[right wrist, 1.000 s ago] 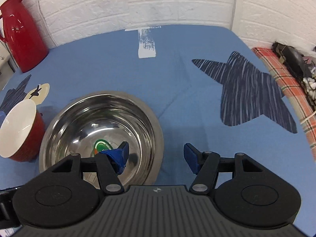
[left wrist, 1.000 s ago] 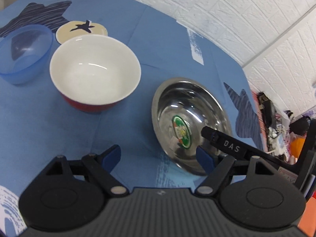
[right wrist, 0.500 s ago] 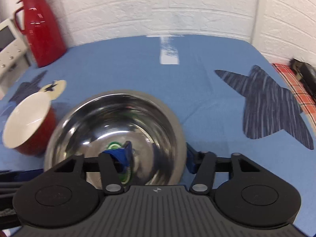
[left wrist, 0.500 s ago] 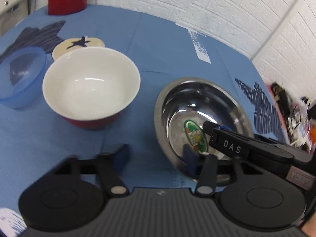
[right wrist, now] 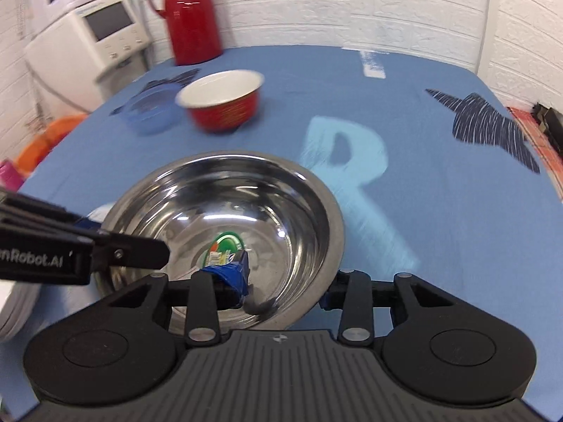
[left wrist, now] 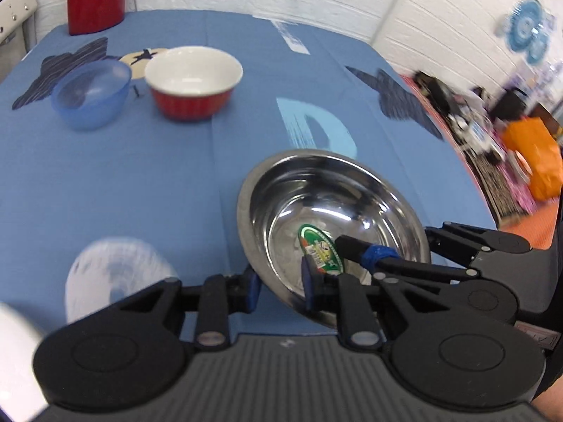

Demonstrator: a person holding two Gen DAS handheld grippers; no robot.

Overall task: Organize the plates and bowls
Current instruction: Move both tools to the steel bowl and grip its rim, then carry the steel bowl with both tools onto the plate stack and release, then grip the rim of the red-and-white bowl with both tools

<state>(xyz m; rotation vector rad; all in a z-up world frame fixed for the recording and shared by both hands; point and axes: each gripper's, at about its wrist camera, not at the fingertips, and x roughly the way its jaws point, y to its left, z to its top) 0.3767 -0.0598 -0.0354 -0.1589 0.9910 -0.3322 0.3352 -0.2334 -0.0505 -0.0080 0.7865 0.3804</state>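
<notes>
A steel bowl [left wrist: 316,190] with a green sticker in its bottom hangs tilted over the blue tablecloth, held by both grippers. My left gripper [left wrist: 279,286] is shut on its near rim, one finger inside and one outside. My right gripper [right wrist: 283,288] is shut on the rim at the bowl's [right wrist: 225,190] right side, and it enters the left wrist view from the right [left wrist: 404,246]. Farther back stand a red bowl [left wrist: 193,84] with a white inside and a clear blue bowl [left wrist: 89,93], side by side. The left gripper [right wrist: 102,234] also shows in the right wrist view.
A red thermos jug [right wrist: 191,17] stands at the table's far edge, with a white appliance [right wrist: 88,42] beyond it. White plates [right wrist: 14,309] lie at the near left. Clutter [left wrist: 527,161] sits off the table's right edge.
Both grippers have closed on the steel bowl's rim. The bowl has come up off the cloth and toward the near side, so the red and blue bowls now lie farther away.
</notes>
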